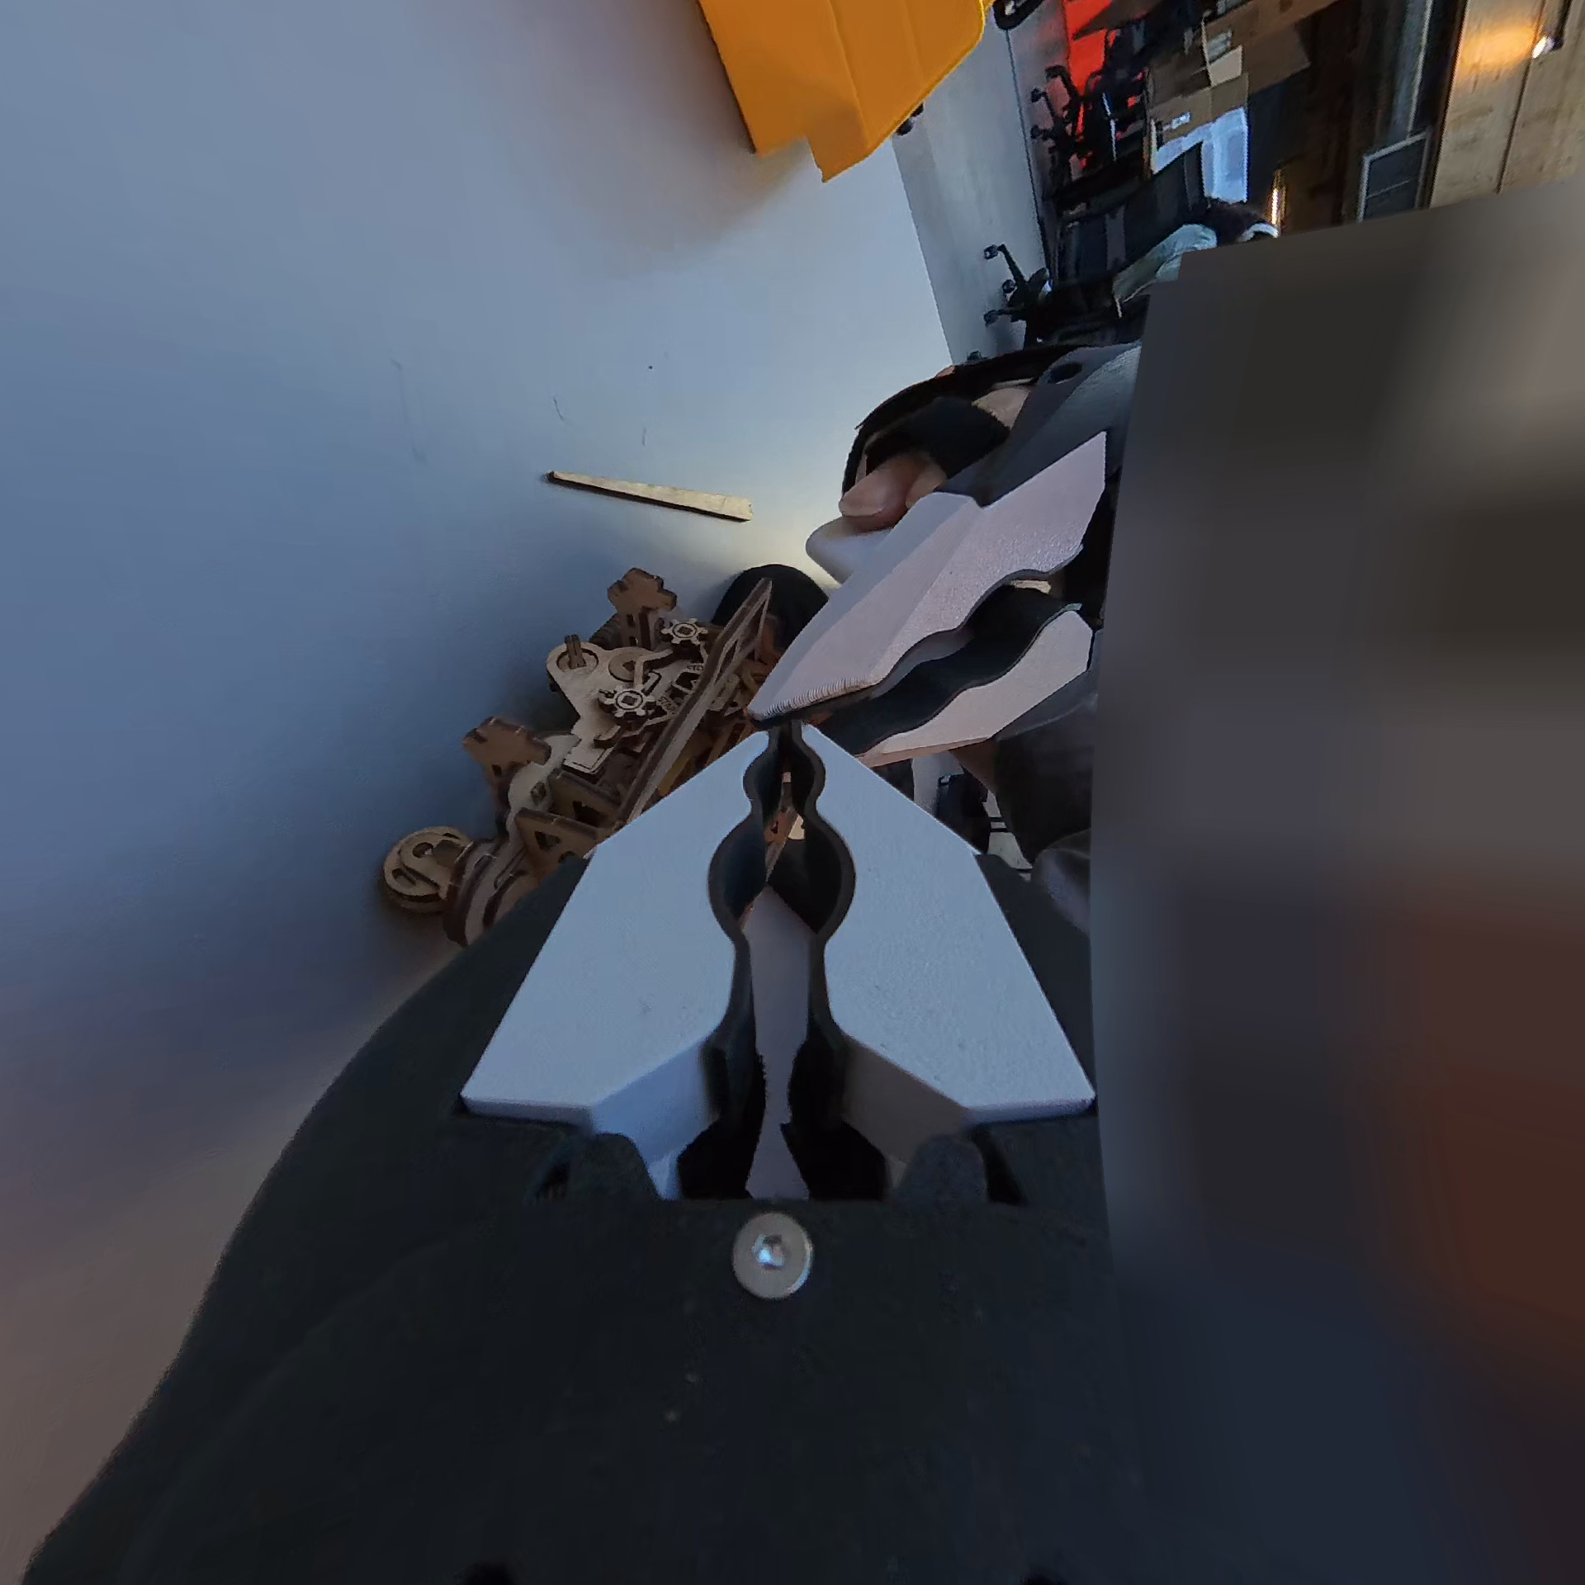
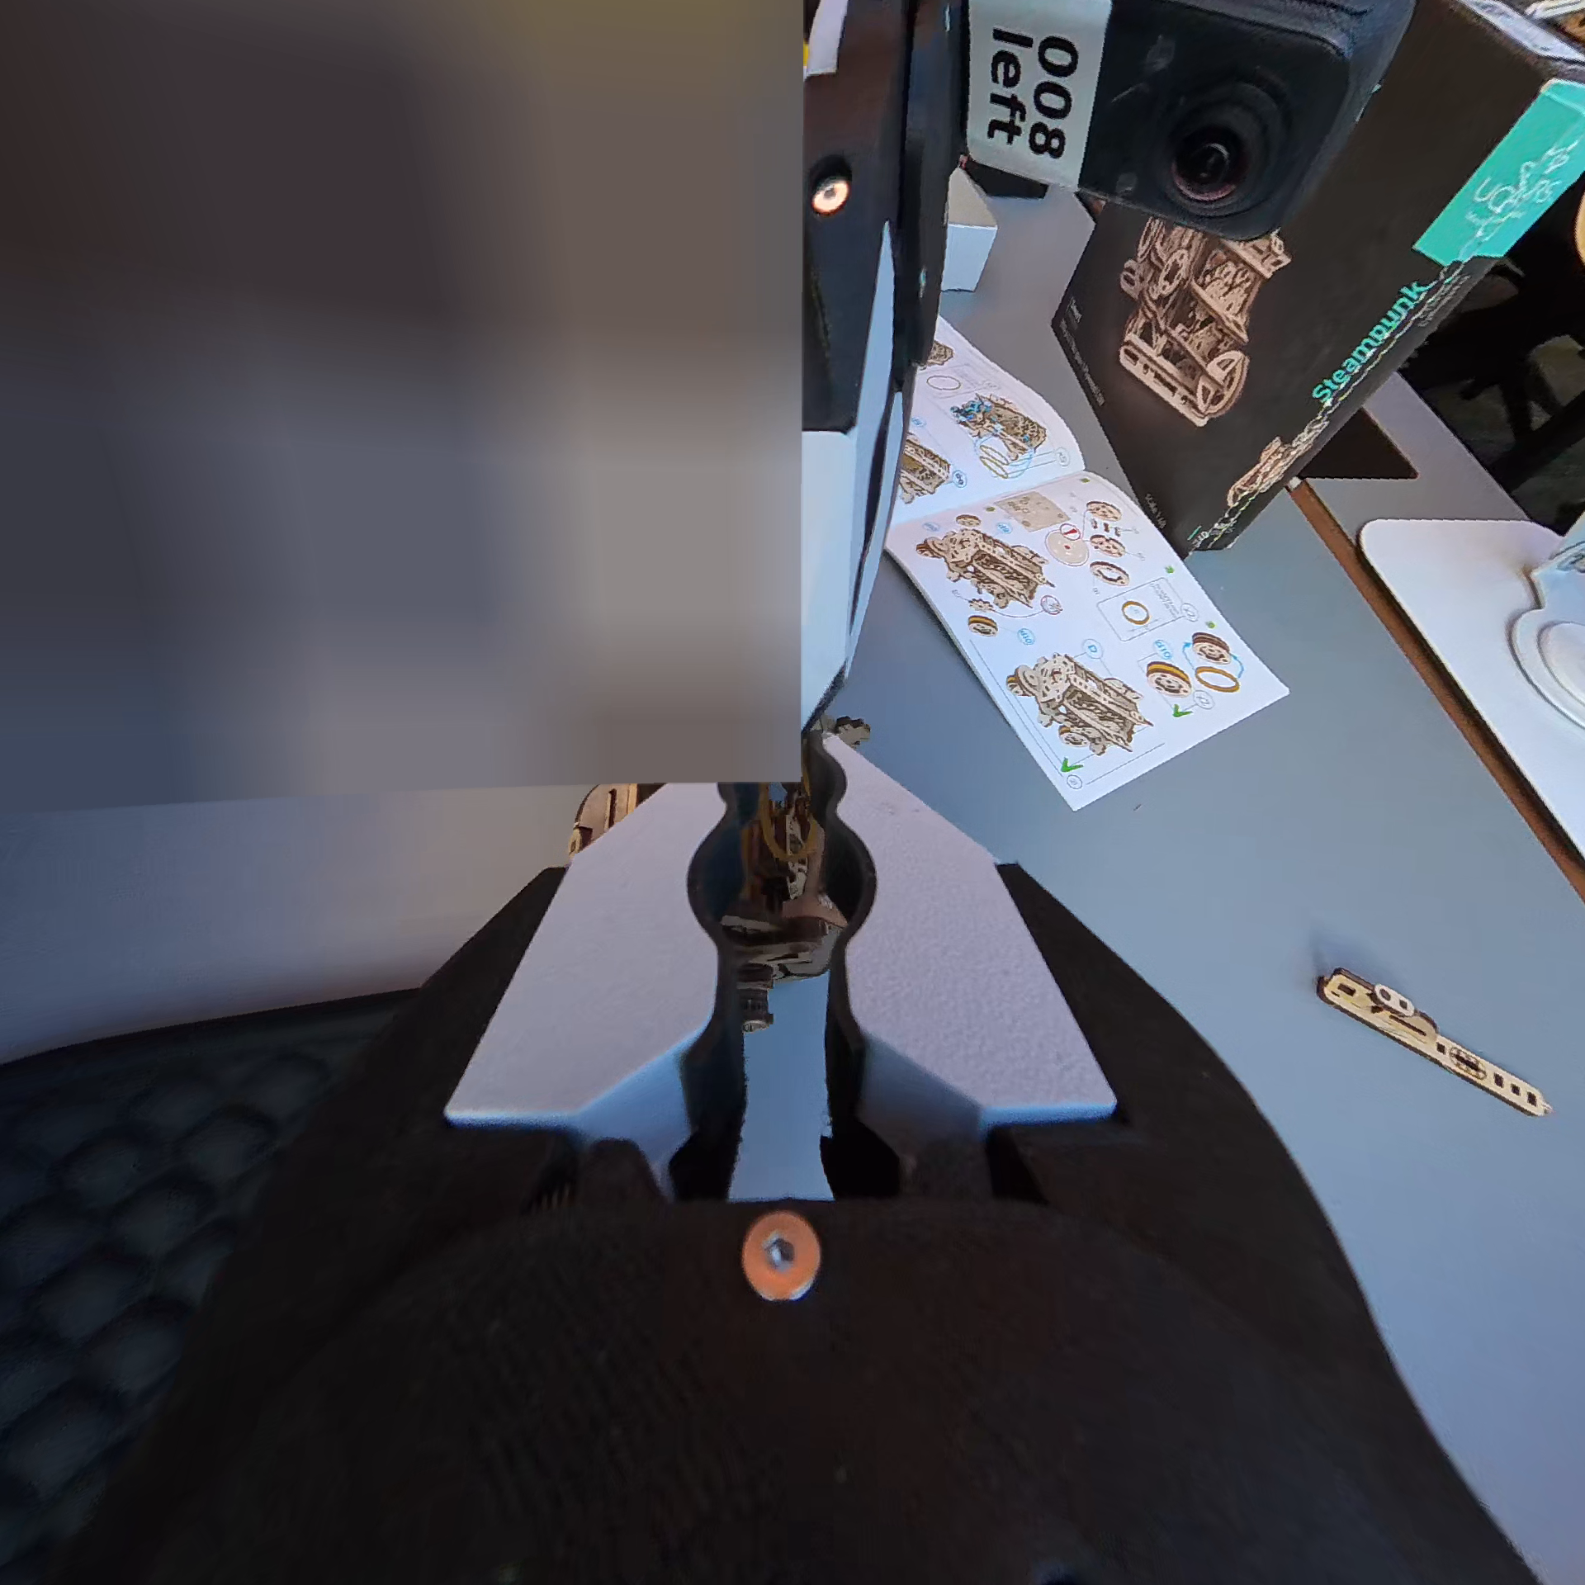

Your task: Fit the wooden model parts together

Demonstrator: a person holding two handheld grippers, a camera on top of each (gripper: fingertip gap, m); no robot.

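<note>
The half-built wooden model [image 1: 557, 772] lies on the grey table [image 1: 343, 429], just beyond my left gripper [image 1: 785, 738]. The left fingers are shut, tip against tip. My right gripper [image 1: 815, 725] comes in from the right, its tips just above the left gripper's tips at the model's near edge. In the right wrist view the right gripper [image 2: 785, 776] is closed on a part of the model [image 2: 780, 892], which fills the slot between its pads. A blur patch partly hides the right tips. The left gripper [image 2: 828, 712] hangs down from above, with a small wooden knob [image 2: 853, 733] at its tip.
A loose wooden strip [image 1: 652, 496] and a yellow bin [image 1: 840, 77] lie farther off. An open instruction booklet [image 2: 1089, 617], the dark kit box [image 2: 1269, 326], a perforated wooden strip [image 2: 1432, 1042] and a pale board [image 2: 1458, 600] are to the right. A hand [image 1: 883, 489] holds the right gripper. My two grippers' fingertips are within a few centimetres of each other.
</note>
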